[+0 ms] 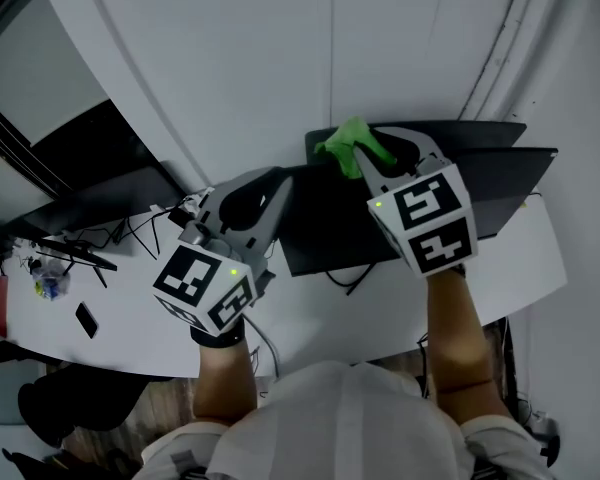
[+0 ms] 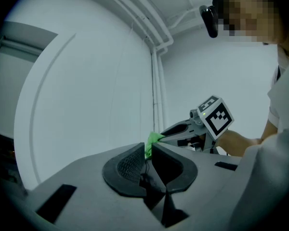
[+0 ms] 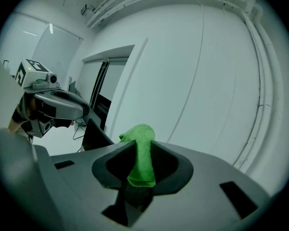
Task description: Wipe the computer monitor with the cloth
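The right claw (image 3: 142,144) is clenched on the green cloth (image 3: 140,159). The fabric is pinched between its pads, with a rounded tuft bulging out past the tips. In the head view that tuft sits at the upper left corner of the dark computer monitor (image 1: 342,234), which stands on the white bench (image 1: 315,320) close to the pale wall. I cannot tell whether the fabric touches the panel. From the right gripper view the monitor lies low and to the left of the claw, and only wall shows behind the cloth, so the cloth seems to be at or just above the top edge rather than on the screen. The monitor's long axis runs left to right across the head view, and most of its width stretches away to the right of the cloth. The coming stroke probably calls for bringing the cloth down onto the face and sweeping along that axis. The left claw (image 2: 148,149) hangs beside the monitor's left edge, grasping nothing, its jaws parted by a narrow slit. The right hand is plainly the nearer one for the wipe. No brand or readable writing shows, only the black-and-white square markers on the grippers' cubes.
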### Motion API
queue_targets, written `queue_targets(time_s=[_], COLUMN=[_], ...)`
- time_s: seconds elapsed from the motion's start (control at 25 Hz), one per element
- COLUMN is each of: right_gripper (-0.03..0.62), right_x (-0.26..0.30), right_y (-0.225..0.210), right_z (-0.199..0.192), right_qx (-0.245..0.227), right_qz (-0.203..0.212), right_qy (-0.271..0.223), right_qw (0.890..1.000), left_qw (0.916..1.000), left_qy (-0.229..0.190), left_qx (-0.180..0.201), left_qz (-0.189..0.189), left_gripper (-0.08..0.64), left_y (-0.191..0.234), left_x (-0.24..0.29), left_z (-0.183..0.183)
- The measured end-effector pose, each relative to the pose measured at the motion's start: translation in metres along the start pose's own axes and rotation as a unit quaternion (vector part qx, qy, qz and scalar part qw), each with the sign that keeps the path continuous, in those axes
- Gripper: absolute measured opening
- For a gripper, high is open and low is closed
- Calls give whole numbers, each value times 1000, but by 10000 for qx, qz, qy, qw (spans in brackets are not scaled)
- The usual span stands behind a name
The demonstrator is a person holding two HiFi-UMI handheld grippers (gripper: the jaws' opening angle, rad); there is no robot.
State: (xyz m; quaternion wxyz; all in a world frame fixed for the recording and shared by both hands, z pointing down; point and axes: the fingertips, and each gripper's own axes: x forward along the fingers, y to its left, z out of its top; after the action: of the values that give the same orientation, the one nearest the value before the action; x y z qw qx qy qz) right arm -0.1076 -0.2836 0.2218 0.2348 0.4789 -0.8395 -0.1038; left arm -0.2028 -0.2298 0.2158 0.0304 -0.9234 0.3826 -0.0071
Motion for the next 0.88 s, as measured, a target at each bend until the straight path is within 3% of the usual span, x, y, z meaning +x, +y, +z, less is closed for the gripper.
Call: queue_targets(time_s=[0.56,0.88], right_gripper=[92,92], right_x=[-35,-64], right_y=[-83,-149], right_z=[-50,-91], right_qx=[-7,21], right_qz=[-33,-214], right_qy=[-8,76], right_qw=[10000,9997], left_qw=[10000,9996], left_qy=[79,117], left_qx=[-4,40], left_qz=[9,-260], left_gripper=[40,40], left_y=[-63,-116], left_x=[76,134], left_z=[3,2])
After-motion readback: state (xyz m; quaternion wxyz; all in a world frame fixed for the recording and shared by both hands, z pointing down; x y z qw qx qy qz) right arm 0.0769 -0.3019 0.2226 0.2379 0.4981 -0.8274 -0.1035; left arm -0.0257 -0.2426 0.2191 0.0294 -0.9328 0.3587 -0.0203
